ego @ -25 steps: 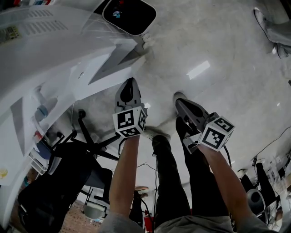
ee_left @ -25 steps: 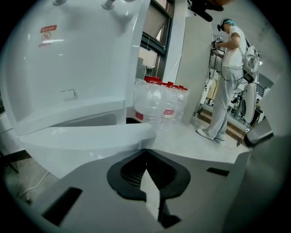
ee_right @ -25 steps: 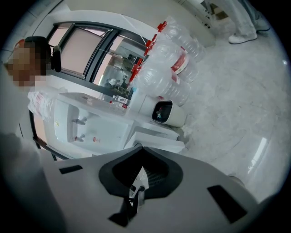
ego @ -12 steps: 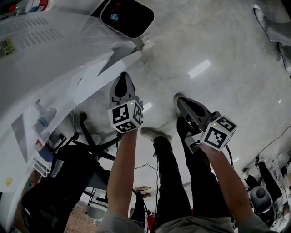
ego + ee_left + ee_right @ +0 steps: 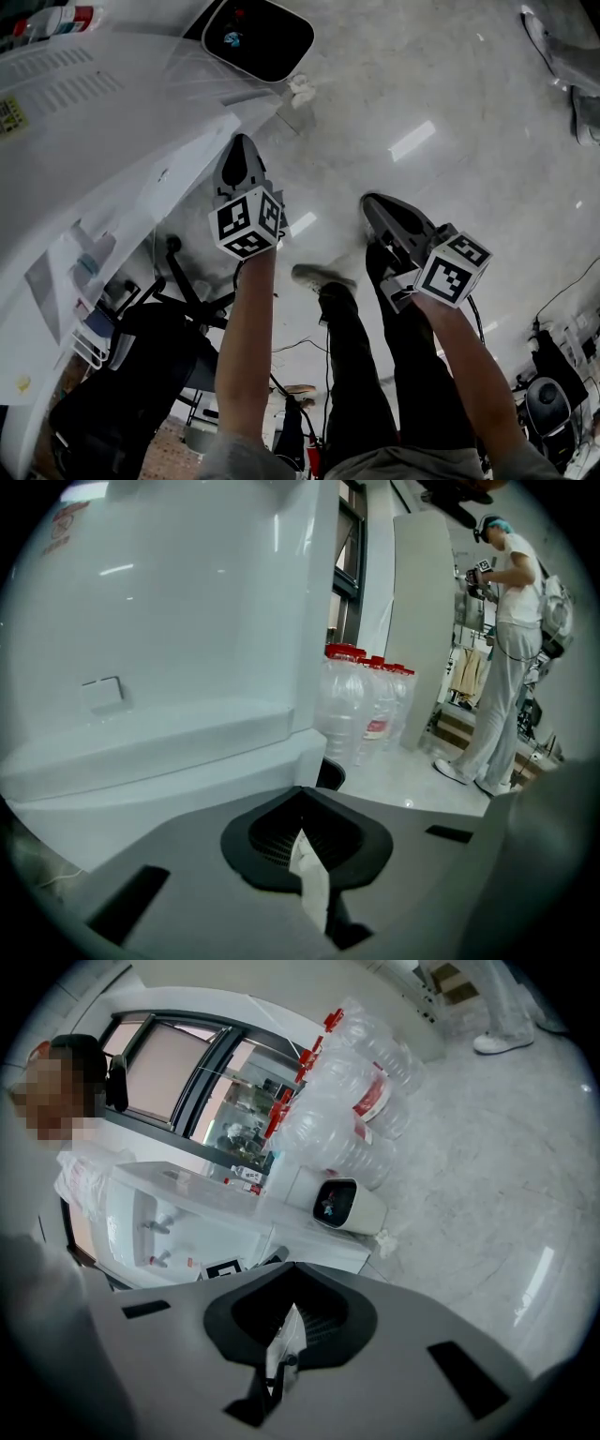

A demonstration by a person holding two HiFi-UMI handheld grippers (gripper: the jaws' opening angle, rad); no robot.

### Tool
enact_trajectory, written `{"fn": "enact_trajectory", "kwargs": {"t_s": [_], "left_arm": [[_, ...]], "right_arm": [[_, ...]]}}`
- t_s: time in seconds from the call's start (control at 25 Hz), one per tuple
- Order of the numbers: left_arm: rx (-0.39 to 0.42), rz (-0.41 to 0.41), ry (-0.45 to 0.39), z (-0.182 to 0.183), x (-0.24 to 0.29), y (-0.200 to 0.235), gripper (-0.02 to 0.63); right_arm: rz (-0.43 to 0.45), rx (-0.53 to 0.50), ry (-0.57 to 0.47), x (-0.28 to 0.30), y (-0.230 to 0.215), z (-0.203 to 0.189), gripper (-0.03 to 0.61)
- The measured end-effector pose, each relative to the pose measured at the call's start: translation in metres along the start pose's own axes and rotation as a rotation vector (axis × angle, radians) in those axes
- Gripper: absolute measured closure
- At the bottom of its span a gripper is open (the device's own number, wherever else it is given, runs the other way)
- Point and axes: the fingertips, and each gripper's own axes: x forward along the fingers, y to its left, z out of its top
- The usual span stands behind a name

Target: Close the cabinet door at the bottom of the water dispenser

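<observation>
Our closed, empty left gripper (image 5: 240, 150) is just beside the flat white cabinet door (image 5: 187, 169) at the base of the white plastic water dispenser (image 5: 84, 94). We judge the door nearly shut, one push left. Our right gripper (image 5: 375, 206), closed too, hangs farther from the dispenser.

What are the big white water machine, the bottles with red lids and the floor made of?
The white water machine is likely glossy plastic: it is smooth, with soft light streaks. The bottles are probably clear plastic, since you can see through them. The floor looks like polished stone or concrete, mottled grey with bright reflections.
</observation>
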Motion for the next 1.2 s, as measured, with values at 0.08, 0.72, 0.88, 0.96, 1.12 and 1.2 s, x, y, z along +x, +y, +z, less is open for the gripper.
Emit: {"fn": "enact_trajectory", "kwargs": {"t_s": [0.08, 0.72, 0.88, 0.96, 1.12, 1.2], "left_arm": [[-0.017, 0.01, -0.006, 0.005, 0.004, 0.004, 0.606], [-0.042, -0.046, -0.001, -0.012, -0.045, -0.012, 0.606], [-0.014, -0.088, -0.019, -0.009, -0.077, -0.021, 0.606], [-0.009, -0.105, -0.032, -0.005, -0.093, -0.024, 0.606], [-0.035, -0.124, -0.066, 0.003, -0.127, -0.024, 0.606], [-0.046, -0.123, -0.085, 0.005, -0.146, -0.022, 0.606]], "right_arm": [[-0.001, 0.0, -0.001, 0.0, 0.0, 0.001, 0.568], [0.008, -0.008, -0.002, -0.001, 0.011, -0.014, 0.568], [0.03, -0.025, 0.001, -0.001, 0.028, -0.025, 0.568], [0.041, -0.032, 0.002, -0.001, 0.037, -0.032, 0.568], [0.064, -0.043, 0.008, -0.004, 0.055, -0.05, 0.568], [0.079, -0.056, 0.011, -0.004, 0.066, -0.059, 0.568]]}}
